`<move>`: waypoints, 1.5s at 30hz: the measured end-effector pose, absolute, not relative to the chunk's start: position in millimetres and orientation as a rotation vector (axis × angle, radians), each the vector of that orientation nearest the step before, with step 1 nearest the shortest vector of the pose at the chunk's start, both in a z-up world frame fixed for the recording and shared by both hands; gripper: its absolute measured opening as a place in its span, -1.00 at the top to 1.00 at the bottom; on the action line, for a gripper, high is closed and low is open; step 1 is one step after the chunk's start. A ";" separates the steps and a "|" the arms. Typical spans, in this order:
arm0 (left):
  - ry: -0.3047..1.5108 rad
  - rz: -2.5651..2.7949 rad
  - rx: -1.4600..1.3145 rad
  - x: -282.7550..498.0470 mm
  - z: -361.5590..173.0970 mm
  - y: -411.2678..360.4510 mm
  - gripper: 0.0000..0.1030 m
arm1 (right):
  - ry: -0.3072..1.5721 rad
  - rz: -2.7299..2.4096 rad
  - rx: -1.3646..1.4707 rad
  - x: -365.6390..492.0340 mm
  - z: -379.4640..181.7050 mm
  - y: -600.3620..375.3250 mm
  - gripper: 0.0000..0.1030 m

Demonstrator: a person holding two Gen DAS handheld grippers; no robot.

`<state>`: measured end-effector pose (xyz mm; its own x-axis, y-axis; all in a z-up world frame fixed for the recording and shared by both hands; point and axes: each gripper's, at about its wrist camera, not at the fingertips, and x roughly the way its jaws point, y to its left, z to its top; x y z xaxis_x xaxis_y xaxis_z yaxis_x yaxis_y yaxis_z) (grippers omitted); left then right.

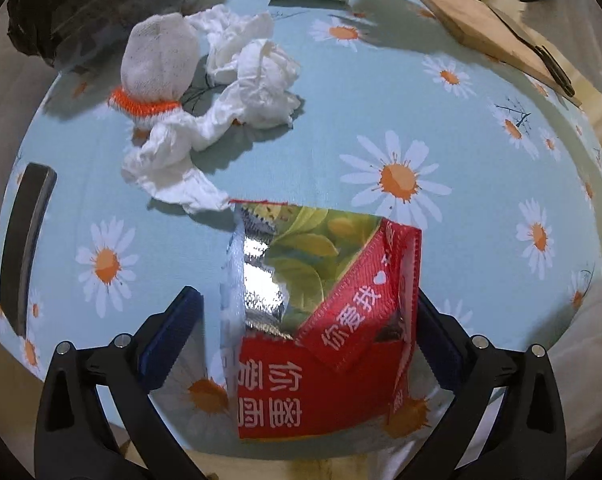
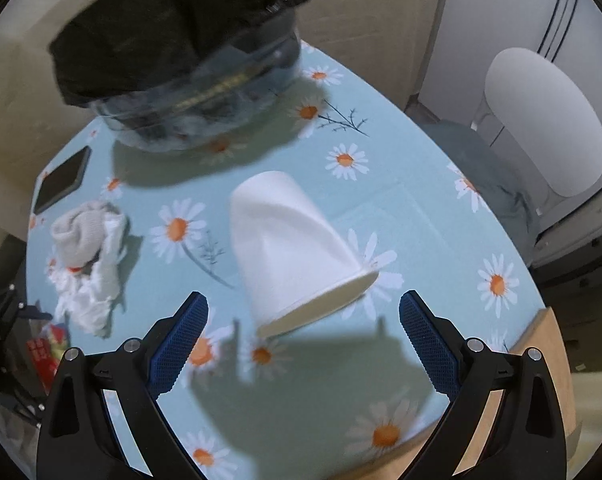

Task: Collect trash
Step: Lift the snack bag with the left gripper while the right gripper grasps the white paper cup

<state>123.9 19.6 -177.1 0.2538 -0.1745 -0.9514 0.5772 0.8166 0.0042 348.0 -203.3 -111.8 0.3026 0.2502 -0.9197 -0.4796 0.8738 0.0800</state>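
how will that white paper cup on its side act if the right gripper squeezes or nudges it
The white paper cup lies on its side on the daisy tablecloth, so a nudge would probably roll it in a curve, being tapered. Its rim already looks squashed flat, so the thin wall will likely crumple further under the open right gripper. It looks empty, so probably very light.

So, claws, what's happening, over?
Left claw open around red wrapper. Right claw open by paper cup. Nothing blocking.

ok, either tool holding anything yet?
Nothing held. Left tool straddles the red wrapper, jaws open; right tool is open at the squashed paper cup.
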 end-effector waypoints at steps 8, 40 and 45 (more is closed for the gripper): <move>1.156 -0.550 0.376 125.5 -177.3 25.0 -0.92 | 1.239 0.555 -0.075 369.9 -140.6 -214.5 -0.42; 1.074 -0.550 0.264 134.7 -148.2 78.6 0.20 | 1.202 0.407 0.026 154.6 -99.2 -262.7 -0.38; 1.058 -0.575 0.197 132.6 -137.5 81.1 0.37 | 1.189 0.399 0.034 129.5 -93.6 -257.3 -0.38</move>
<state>132.6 81.1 -137.5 0.3605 -0.3504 -0.8644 0.5347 0.8370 -0.1163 129.5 -257.3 -93.6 0.3118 0.3199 -0.8947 -0.2844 0.9299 0.2333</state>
